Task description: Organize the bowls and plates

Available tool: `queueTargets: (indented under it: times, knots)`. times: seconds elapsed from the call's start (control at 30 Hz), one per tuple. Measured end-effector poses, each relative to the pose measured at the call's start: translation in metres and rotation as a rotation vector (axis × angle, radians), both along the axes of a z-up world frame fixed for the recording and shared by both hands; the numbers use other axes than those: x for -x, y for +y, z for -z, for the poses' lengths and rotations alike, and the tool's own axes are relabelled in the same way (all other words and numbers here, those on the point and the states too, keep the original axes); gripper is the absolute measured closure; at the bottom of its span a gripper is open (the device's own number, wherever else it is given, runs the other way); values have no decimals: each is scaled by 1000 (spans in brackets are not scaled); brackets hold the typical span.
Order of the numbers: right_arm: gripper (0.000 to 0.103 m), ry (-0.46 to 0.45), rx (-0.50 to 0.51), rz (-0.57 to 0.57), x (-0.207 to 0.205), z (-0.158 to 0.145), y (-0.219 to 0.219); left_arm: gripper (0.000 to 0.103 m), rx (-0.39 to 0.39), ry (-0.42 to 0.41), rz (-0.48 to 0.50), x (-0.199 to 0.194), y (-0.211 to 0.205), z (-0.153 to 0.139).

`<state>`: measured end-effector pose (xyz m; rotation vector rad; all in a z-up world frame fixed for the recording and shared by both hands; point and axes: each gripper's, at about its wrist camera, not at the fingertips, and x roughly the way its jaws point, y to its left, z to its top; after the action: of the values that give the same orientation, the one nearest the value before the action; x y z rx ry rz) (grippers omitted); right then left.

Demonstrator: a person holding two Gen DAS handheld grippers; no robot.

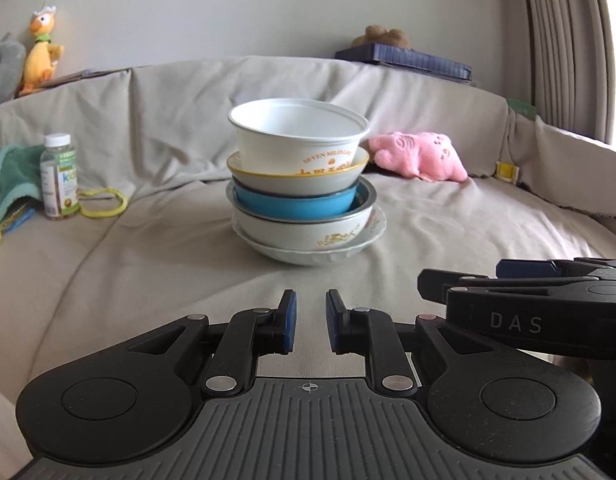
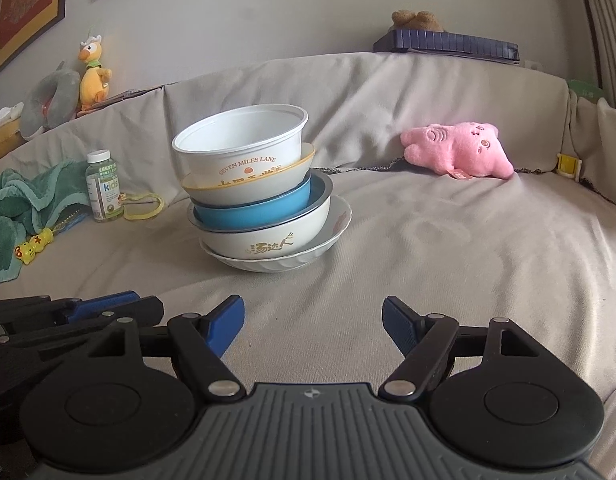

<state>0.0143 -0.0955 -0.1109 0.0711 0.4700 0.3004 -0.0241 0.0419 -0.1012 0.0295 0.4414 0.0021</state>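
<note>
Bowls sit nested in one leaning stack on the grey-covered sofa, white tub topmost. At its 3 o'clock lies a pink plush; at 9 o'clock stands a vitamin bottle. Nearer, at 6 o'clock, the right hand-held gripper gapes wide, empty; the left hand-held gripper is almost closed, holding nothing.

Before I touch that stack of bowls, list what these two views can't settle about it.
- Insides of the lower bowls: both views, each covered by the bowl nested above; only the white plastic tub shows an empty interior.
- Blue bowl: mostly sunk inside the grey-rimmed bowl.
- Scalloped dish at the bottom: its painted inside is mostly covered.
- Vitamin bottle label: too small to read.
</note>
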Motion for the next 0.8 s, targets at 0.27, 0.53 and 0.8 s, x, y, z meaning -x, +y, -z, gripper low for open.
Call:
queueTargets:
  times: [0.27, 0.53, 0.8]
  knots:
    - [26, 7, 1, 1, -1, 1, 0, 84, 7, 1, -10, 1, -1, 0]
    - [25, 12, 4, -4, -2, 1, 0, 84, 19, 8, -21, -1, 0, 0]
    - [25, 12, 5, -4, -2, 1, 0, 84, 17, 2, -19, -1, 0, -1]
